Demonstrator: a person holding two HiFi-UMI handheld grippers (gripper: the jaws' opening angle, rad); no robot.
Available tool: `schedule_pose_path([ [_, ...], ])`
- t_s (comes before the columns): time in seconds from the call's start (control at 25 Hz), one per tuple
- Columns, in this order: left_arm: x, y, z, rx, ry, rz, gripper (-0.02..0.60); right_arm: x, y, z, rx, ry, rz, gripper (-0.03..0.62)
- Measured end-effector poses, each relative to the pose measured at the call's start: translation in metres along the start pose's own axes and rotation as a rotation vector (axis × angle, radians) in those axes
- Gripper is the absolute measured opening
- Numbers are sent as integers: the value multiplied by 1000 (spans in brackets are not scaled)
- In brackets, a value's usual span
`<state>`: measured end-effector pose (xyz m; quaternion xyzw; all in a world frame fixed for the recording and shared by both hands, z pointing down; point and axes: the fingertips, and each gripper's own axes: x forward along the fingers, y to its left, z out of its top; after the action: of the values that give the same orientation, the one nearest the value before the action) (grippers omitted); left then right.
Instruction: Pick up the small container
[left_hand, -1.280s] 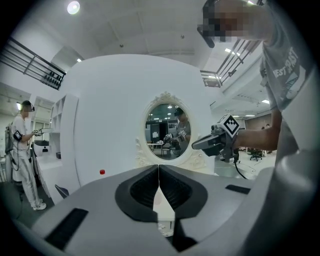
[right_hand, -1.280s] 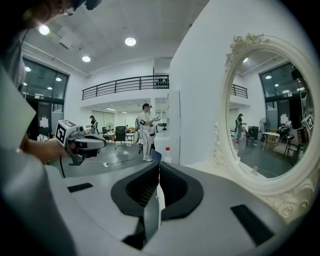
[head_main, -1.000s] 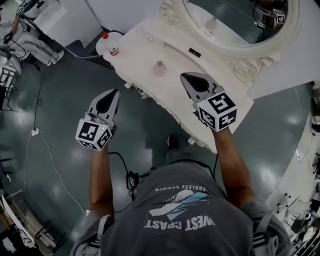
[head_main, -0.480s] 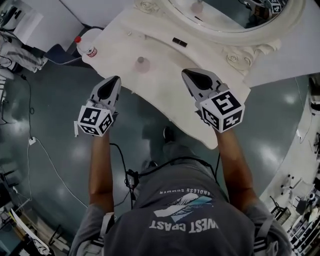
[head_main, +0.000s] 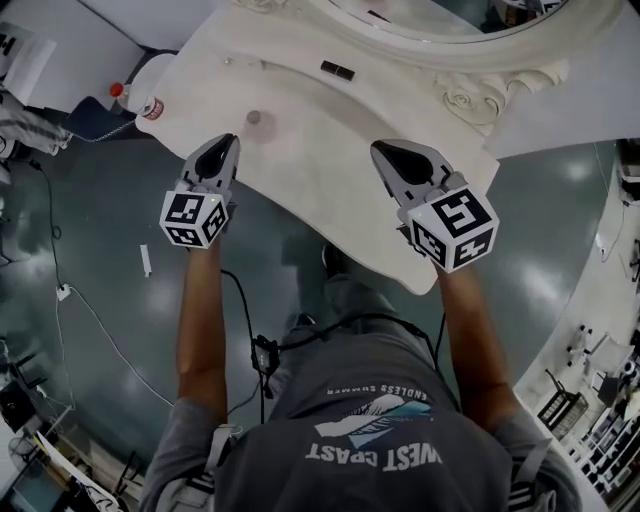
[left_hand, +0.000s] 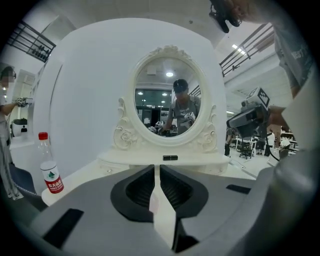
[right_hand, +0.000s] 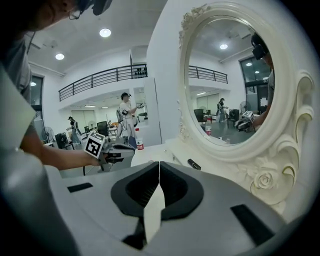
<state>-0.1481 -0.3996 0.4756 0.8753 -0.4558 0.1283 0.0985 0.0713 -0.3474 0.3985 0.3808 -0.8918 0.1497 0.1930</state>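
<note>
The small container (head_main: 254, 118), a pale pinkish jar with a round lid, stands on the white vanity table (head_main: 330, 180) near its left edge. My left gripper (head_main: 228, 143) hovers at that edge, just short of the container and slightly left of it. Its jaws (left_hand: 156, 167) are nearly together and just beginning to open, with nothing between them. My right gripper (head_main: 384, 151) is over the table's front right part, shut and empty. Its jaws (right_hand: 159, 165) point along the mirror's frame.
An ornate oval mirror (left_hand: 170, 100) rises at the back of the table, with a small black object (head_main: 337, 70) on the ledge below it. A red-capped water bottle (head_main: 140, 103) stands at the table's left end. Cables lie on the dark floor (head_main: 90, 300).
Both grippers have come closer to the table. The left one has moved up from over the floor to the table's edge beside the container. The right one stays over the tabletop.
</note>
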Motion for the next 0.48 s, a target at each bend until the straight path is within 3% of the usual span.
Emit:
schedule_pose_path([
  [0.48, 65, 18, -53, -27, 63, 54, 180, -5, -29, -39, 63, 42, -43, 26],
])
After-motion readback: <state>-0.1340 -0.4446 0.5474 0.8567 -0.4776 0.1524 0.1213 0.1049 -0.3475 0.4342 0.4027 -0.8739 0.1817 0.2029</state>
